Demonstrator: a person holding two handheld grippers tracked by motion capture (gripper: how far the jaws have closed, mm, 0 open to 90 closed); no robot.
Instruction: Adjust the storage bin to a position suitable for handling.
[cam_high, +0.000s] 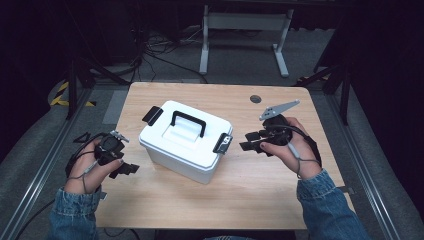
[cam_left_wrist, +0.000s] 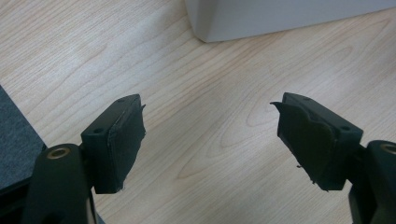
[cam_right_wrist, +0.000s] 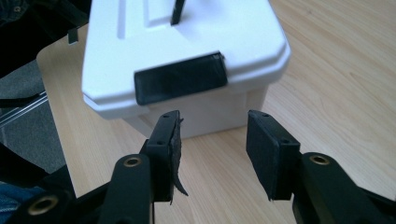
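Observation:
A white lidded box (cam_high: 185, 142) with a black carry handle (cam_high: 188, 122) stands in the middle of the wooden table (cam_high: 260, 190). Black latches sit on its two ends, one at the far left (cam_high: 152, 115) and one at the near right (cam_high: 223, 143). My left gripper (cam_high: 129, 169) is open, empty, and just left of the box; a corner of the box (cam_left_wrist: 280, 18) shows above the spread jaws (cam_left_wrist: 208, 135). My right gripper (cam_high: 250, 140) is open, a short way from the right latch (cam_right_wrist: 180, 79), its jaws (cam_right_wrist: 212, 149) facing that end of the box (cam_right_wrist: 187, 42).
A small round hole (cam_high: 255, 99) sits in the tabletop at the back right. Beyond the table stand a white frame (cam_high: 245, 35) and loose cables (cam_high: 160, 47) on the floor. Bare wood lies in front of and to the right of the box.

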